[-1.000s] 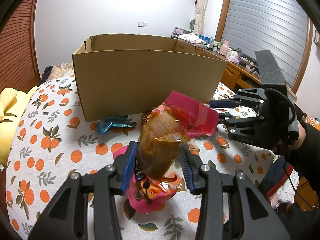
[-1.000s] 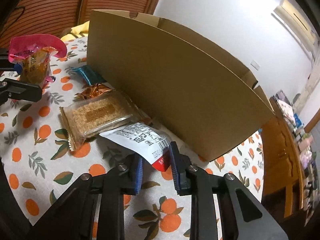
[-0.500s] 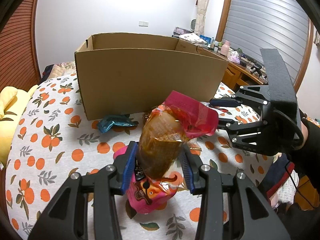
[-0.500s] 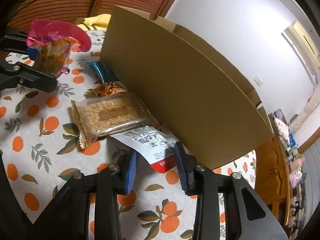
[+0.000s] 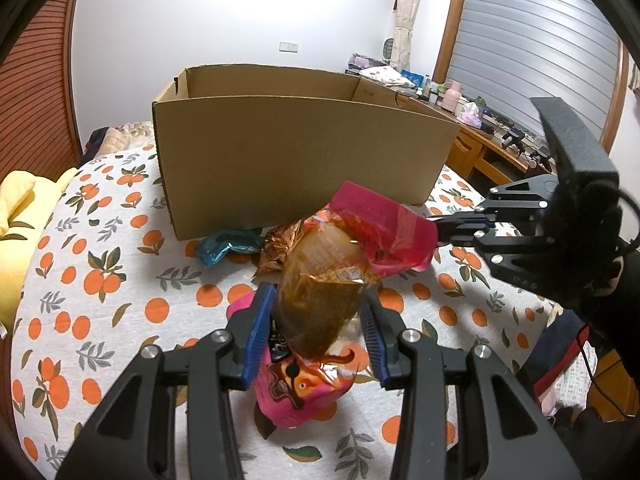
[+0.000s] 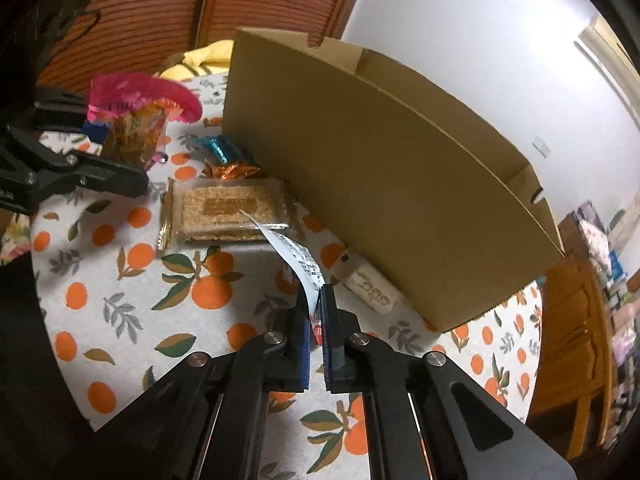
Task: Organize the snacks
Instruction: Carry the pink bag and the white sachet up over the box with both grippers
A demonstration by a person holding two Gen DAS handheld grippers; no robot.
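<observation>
My left gripper (image 5: 316, 328) is shut on a pink-topped snack bag (image 5: 328, 280) with brown contents, held above the table in front of the open cardboard box (image 5: 300, 152). The bag also shows in the right wrist view (image 6: 136, 120). My right gripper (image 6: 316, 312) is shut on a flat white-and-red packet (image 6: 298, 260), lifted off the table beside the box (image 6: 380, 168). The right gripper shows in the left wrist view (image 5: 460, 226), its tip behind the pink bag. A clear pack of brown crackers (image 6: 228, 208), a blue wrapper (image 5: 228, 242) and an orange foil wrapper (image 5: 276, 248) lie by the box.
The round table has a white cloth with orange prints (image 5: 100, 280). A small beige packet (image 6: 368, 292) lies against the box wall. A yellow cushion (image 5: 16, 216) is at the left. A wooden desk with clutter (image 5: 496, 148) stands behind on the right.
My right gripper has closed tight on the white-and-red packet and lifted it off the table, uncovering the beige packet. My left gripper has risen slightly with the pink bag.
</observation>
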